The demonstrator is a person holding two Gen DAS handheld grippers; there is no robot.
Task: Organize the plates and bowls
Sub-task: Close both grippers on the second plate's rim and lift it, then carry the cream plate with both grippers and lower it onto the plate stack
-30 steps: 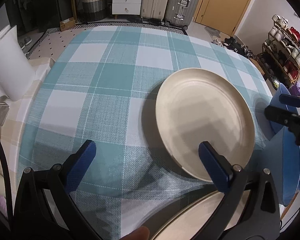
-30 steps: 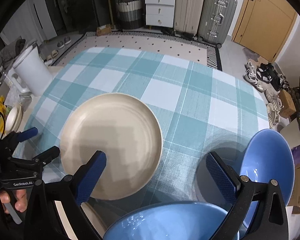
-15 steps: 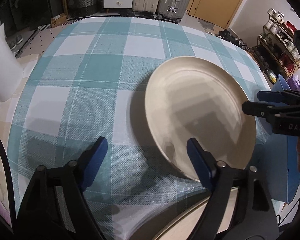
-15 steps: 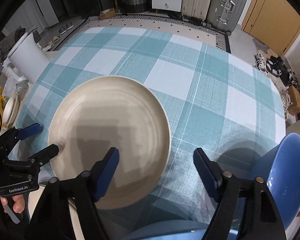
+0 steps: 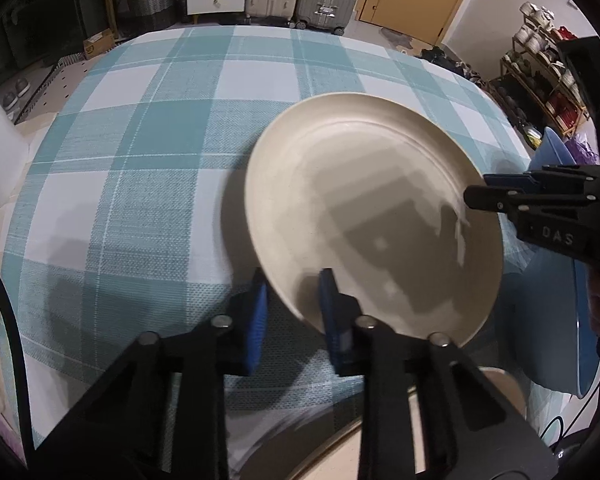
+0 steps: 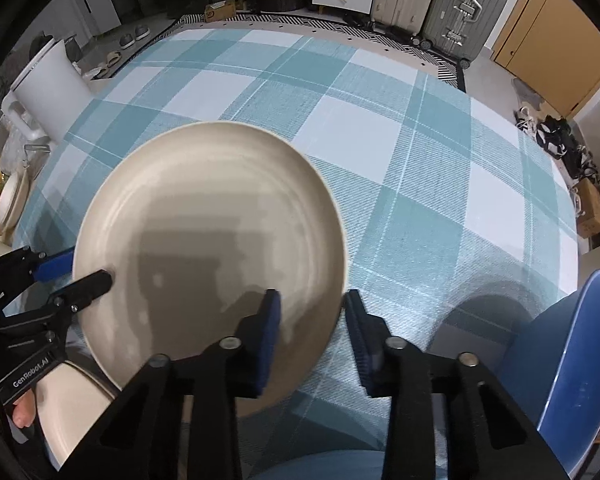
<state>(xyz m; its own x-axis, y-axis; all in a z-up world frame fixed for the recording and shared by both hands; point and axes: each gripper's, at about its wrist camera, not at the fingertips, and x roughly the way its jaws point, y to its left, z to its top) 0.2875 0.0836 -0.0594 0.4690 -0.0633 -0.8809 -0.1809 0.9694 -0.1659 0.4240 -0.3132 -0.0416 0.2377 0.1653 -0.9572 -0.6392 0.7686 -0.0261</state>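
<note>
Between the fingers of your left gripper the near rim of the cream plate is now sitting, where a second ago those fingers were standing wide apart with only one of them over the plate; the jaws are closing on that rim, and whether the pads are pressing yet you cannot quite tell from the blur; just to its right, your right gripper is doing the same on the opposite edge, its jaws closing with the plate's rim between them, one pad over the plate's face and the other outside it; both grippers have also been coming down toward the checked tablecloth, on which the plate is lying flat; this is looking like the start of a two-handed lift, so the plate is probably about to be carried to a stack; below your left gripper a second cream plate is waiting, and to the right of your right gripper a blue bowl is standing tilted.
</note>
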